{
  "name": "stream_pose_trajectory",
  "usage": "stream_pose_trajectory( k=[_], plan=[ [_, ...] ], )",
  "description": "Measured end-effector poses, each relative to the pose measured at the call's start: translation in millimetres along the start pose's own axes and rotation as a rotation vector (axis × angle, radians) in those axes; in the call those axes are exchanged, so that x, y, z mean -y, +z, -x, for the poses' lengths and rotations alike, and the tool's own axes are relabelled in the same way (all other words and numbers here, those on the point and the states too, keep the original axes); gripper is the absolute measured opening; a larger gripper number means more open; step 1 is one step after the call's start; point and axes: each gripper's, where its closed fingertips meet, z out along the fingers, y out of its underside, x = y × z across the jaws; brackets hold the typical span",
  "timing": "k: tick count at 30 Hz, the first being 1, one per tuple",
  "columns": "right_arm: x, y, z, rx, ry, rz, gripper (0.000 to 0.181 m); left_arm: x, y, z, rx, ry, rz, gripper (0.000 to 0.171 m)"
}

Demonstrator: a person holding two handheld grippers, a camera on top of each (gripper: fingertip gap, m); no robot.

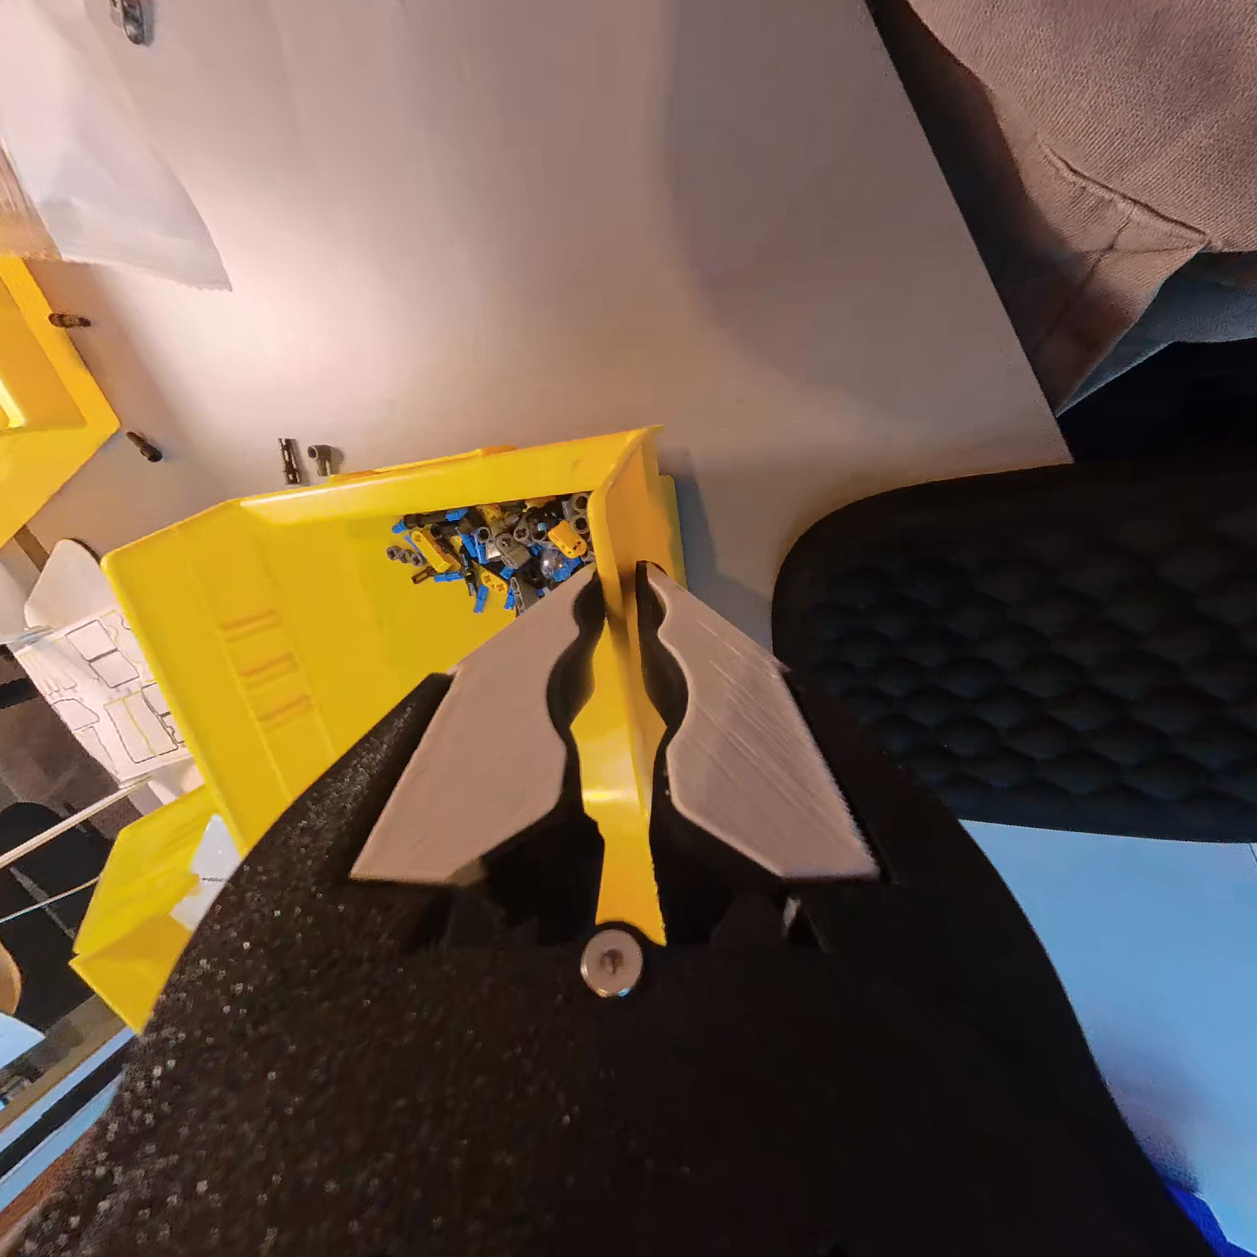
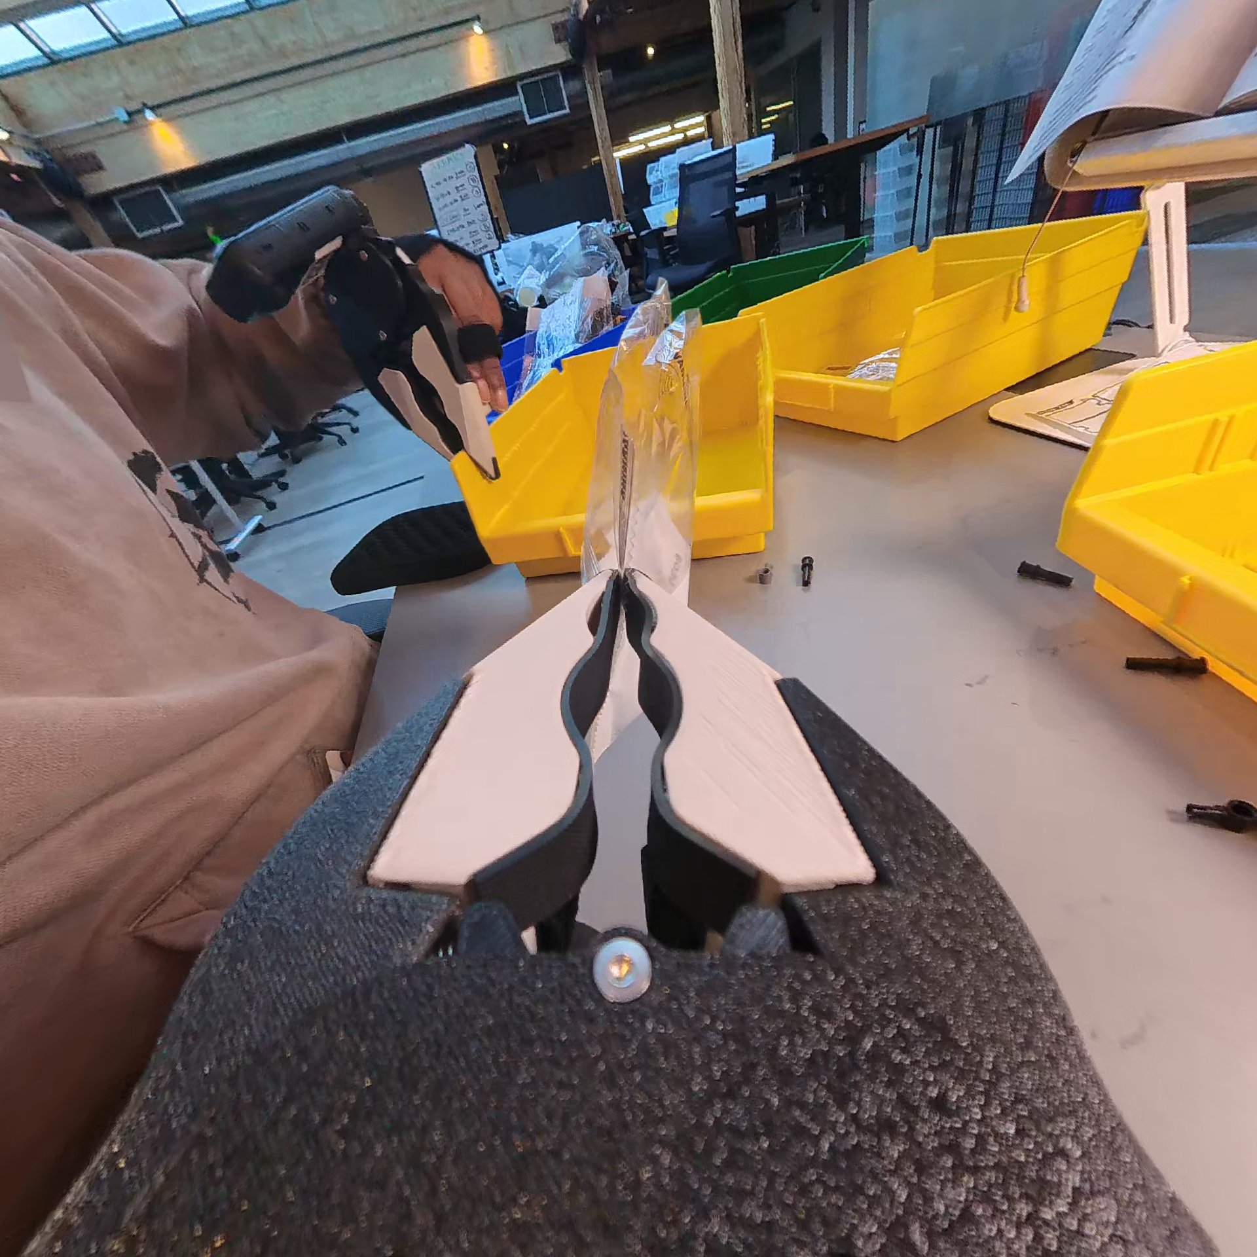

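My left gripper (image 1: 620,578) is shut on the side wall of a yellow plastic bin (image 1: 272,612) at the table's near edge. The bin holds a heap of small blue, yellow, grey and black building pieces (image 1: 496,551) in its corner. In the right wrist view the same bin (image 2: 544,490) stands at the table's left edge with the left gripper (image 2: 486,469) pinching its corner. My right gripper (image 2: 622,578) is shut on a clear plastic bag (image 2: 643,442), which stands upright between the fingertips above the table.
More yellow bins (image 2: 952,340) (image 2: 1156,517) and a green bin (image 2: 768,275) stand on the grey table (image 2: 918,680). Loose black pins (image 2: 1044,573) (image 2: 1166,664) lie on it. A white stand with printed sheets (image 2: 1170,258) is at the right. A black chair seat (image 1: 1020,646) sits beside the table. Tip to tip, the grippers are about 30 cm apart.
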Motion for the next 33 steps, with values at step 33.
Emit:
stream_pose_trajectory(
  k=[33],
  plan=[
    [-11, 44, 82, 0.264, -0.124, 0.162, 0.030, 115, -9, 29, 0.373, -1.074, -0.971, 0.000]
  ],
)
